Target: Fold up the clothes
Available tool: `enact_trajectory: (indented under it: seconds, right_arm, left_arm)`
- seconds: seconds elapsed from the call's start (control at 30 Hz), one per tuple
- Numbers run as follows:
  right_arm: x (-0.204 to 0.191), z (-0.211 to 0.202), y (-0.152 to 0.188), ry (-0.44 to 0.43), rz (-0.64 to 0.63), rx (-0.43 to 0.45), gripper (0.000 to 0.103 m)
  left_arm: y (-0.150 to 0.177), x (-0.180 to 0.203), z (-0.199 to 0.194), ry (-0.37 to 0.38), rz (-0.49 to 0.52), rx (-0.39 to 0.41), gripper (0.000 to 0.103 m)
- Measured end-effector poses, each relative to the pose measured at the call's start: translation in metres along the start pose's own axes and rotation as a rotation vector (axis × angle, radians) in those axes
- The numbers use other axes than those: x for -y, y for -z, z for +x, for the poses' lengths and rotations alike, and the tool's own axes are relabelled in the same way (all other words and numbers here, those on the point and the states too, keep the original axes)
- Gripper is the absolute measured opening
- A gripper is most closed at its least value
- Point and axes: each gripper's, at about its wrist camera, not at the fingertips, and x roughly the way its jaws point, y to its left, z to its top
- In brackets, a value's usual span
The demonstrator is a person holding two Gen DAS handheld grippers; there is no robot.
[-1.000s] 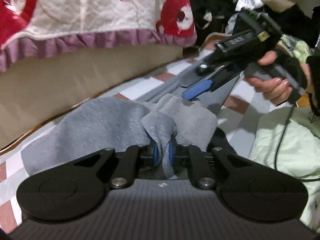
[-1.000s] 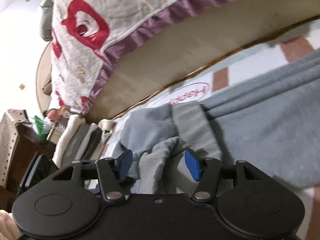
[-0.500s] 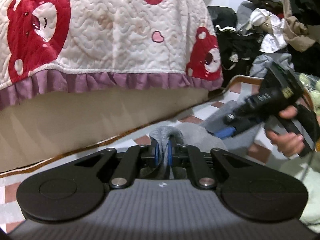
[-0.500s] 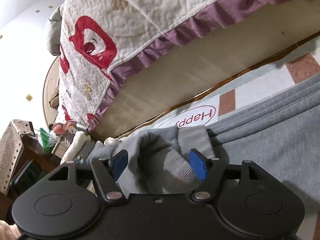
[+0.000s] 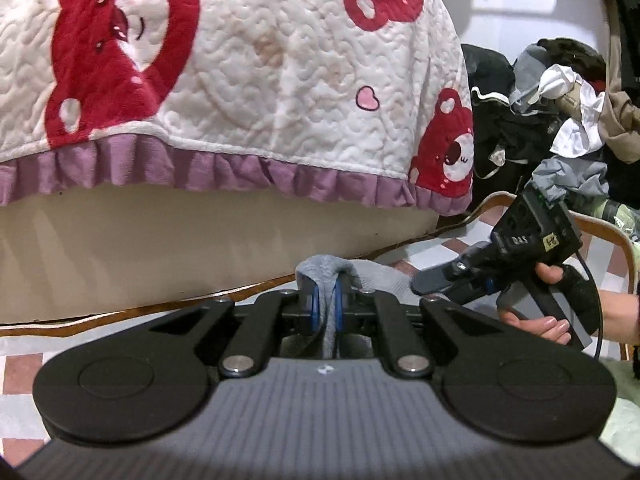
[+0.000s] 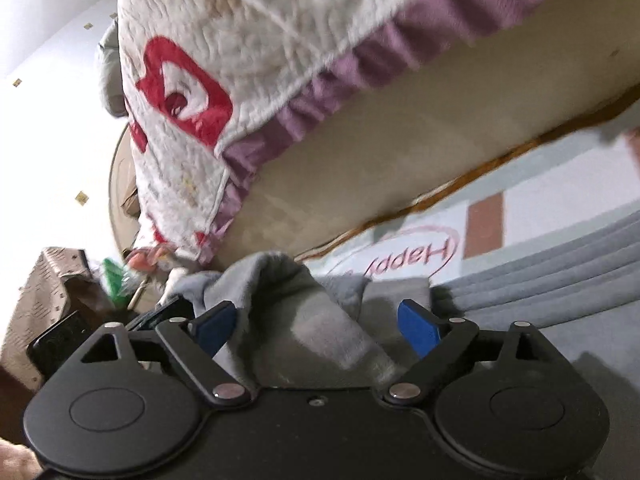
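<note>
Clamped between the blue pads of my left gripper (image 5: 325, 307), at the lower middle of the left wrist view, is a fold of the grey garment (image 5: 324, 272); the jaws stand nearly together with only the cloth between them, and the fabric humps up over the fingertips. Behind it, filling the upper left and centre of that frame, hangs a white quilt with red bears (image 5: 248, 68) and a purple ruffle, over a beige bed side (image 5: 160, 248). Further right in the same frame, my right hand (image 5: 552, 320) grips the handle of the right gripper (image 5: 444, 282), whose fingers reach toward the grey cloth. At the upper right lies a heap of mixed clothes (image 5: 560, 92).

From the right wrist view, my right gripper (image 6: 316, 320) has its jaws opening wide; the blue pads (image 6: 418, 326) stand well apart. A raised ridge of the grey garment (image 6: 296, 304) lies between them, brushing the left pad but not pinched. To the right, the rest of the garment spreads flat in long folds over a checked mat printed "Happy" (image 6: 416, 258).
</note>
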Motion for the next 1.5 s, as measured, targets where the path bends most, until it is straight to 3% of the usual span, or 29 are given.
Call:
enact_trajectory:
  seconds: [0.13, 0.2, 0.33, 0.4, 0.43, 0.5, 0.6, 0.67, 0.7, 0.77, 0.83, 0.87, 0.9, 0.97, 1.07, 1.13, 1.17, 1.23, 1.33, 1.4, 1.5]
  right_arm:
    - [-0.007, 0.011, 0.01, -0.229, -0.038, -0.214, 0.09]
    - [-0.02, 0.011, 0.014, -0.267, -0.096, -0.286, 0.082]
    - [-0.059, 0.02, 0.015, -0.103, -0.297, -0.292, 0.069]
    - [-0.075, 0.023, 0.017, -0.017, -0.345, -0.249, 0.037]
    - [-0.083, 0.025, 0.018, 0.026, -0.369, -0.227, 0.031]
    - [-0.102, 0.021, 0.018, 0.084, -0.415, -0.17, 0.025]
    - [-0.132, -0.007, 0.019, 0.062, -0.556, -0.121, 0.023]
    - [-0.134, -0.016, 0.017, 0.123, -0.625, -0.191, 0.022]
    - [-0.129, -0.017, 0.016, 0.2, -0.643, -0.232, 0.022]
    - [-0.102, -0.013, 0.016, 0.38, -0.592, -0.329, 0.026]
    - [-0.072, -0.016, 0.017, 0.458, -0.437, -0.356, 0.035]
    - [-0.057, -0.018, 0.018, 0.487, -0.351, -0.362, 0.037]
    - [-0.048, -0.024, 0.018, 0.505, -0.274, -0.336, 0.051]
    - [-0.036, -0.04, 0.018, 0.531, -0.129, -0.254, 0.062]
    - [-0.026, -0.06, 0.023, 0.437, 0.061, -0.158, 0.069]
    - [-0.014, -0.067, 0.034, 0.325, 0.198, -0.113, 0.077]
    - [-0.008, -0.064, 0.042, 0.28, 0.257, -0.109, 0.088]
    - [0.003, -0.053, 0.057, 0.248, 0.356, -0.114, 0.09]
    - [0.022, -0.037, 0.08, 0.16, 0.559, -0.062, 0.09]
    - [0.023, -0.029, 0.09, 0.108, 0.629, -0.023, 0.09]
    - [0.009, -0.022, 0.095, 0.113, 0.596, 0.008, 0.09]
  left_arm:
    - [0.0, -0.012, -0.018, 0.01, -0.041, 0.05, 0.007]
    - [0.001, -0.017, -0.023, 0.004, -0.051, 0.062, 0.007]
    - [-0.001, -0.026, -0.012, -0.011, -0.078, 0.051, 0.007]
    - [-0.005, -0.031, -0.003, -0.013, -0.091, 0.041, 0.007]
    - [-0.007, -0.032, -0.002, -0.009, -0.089, 0.044, 0.007]
    - [-0.013, -0.035, -0.006, 0.026, -0.097, 0.076, 0.007]
    - [-0.024, -0.037, -0.005, 0.118, -0.113, 0.096, 0.007]
    - [-0.025, -0.022, 0.023, 0.135, -0.043, -0.021, 0.008]
    - [-0.023, -0.013, 0.042, 0.133, -0.004, -0.099, 0.008]
    - [-0.008, 0.003, 0.094, 0.084, 0.002, -0.3, 0.008]
    - [0.01, 0.015, 0.137, -0.006, -0.008, -0.469, 0.008]
    - [0.015, 0.021, 0.149, -0.033, 0.013, -0.509, 0.008]
    - [0.019, 0.026, 0.16, -0.058, 0.033, -0.542, 0.008]
    - [0.015, 0.031, 0.165, -0.099, 0.066, -0.522, 0.008]
    - [0.005, 0.033, 0.161, -0.138, 0.121, -0.441, 0.008]
    - [0.007, 0.033, 0.161, -0.137, 0.132, -0.457, 0.008]
    - [0.01, 0.032, 0.162, -0.133, 0.128, -0.475, 0.008]
    - [0.015, 0.03, 0.163, -0.127, 0.117, -0.511, 0.009]
    - [0.011, 0.013, 0.152, -0.111, -0.032, -0.476, 0.016]
    - [-0.002, -0.007, 0.122, -0.088, -0.181, -0.363, 0.032]
    - [-0.013, -0.032, 0.055, -0.109, -0.357, -0.156, 0.054]
